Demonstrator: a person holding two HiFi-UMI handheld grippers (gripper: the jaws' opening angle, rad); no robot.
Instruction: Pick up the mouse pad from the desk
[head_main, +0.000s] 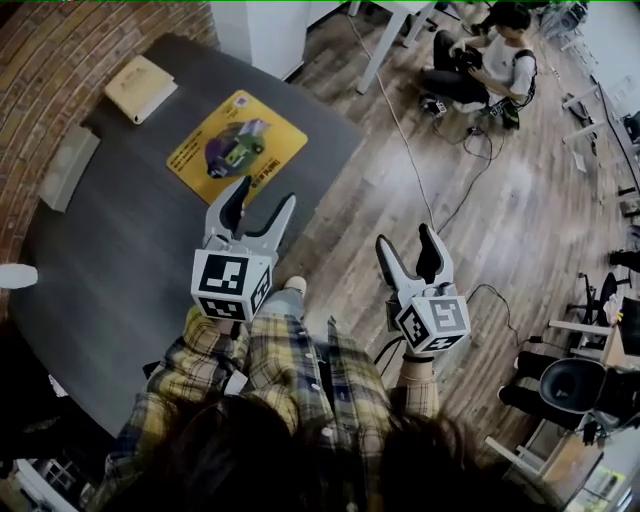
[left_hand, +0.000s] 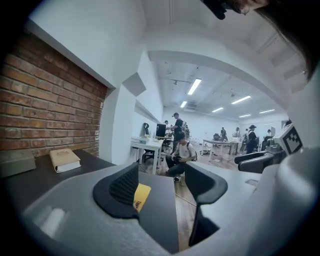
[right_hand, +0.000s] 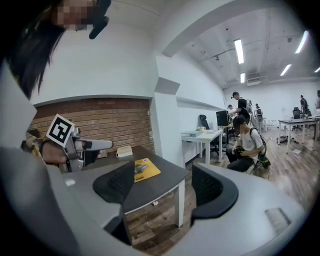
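A yellow mouse pad (head_main: 237, 147) with a printed picture lies flat on the dark desk (head_main: 120, 260), near its far corner. My left gripper (head_main: 258, 213) hovers over the desk's near edge, jaws open and empty, short of the pad. In the left gripper view a yellow strip of the mouse pad (left_hand: 141, 196) shows between the fingers. My right gripper (head_main: 413, 253) is off the desk, over the wooden floor, open with nothing in it. The right gripper view shows the mouse pad (right_hand: 146, 169) ahead to the left, and the left gripper (right_hand: 95, 145) beside it.
A tan book (head_main: 140, 87) lies at the desk's far end and a grey block (head_main: 68, 167) by the brick wall. A white object (head_main: 17, 275) sits at the left edge. A person (head_main: 485, 62) sits on the floor beyond; a cable (head_main: 412, 150) runs across it.
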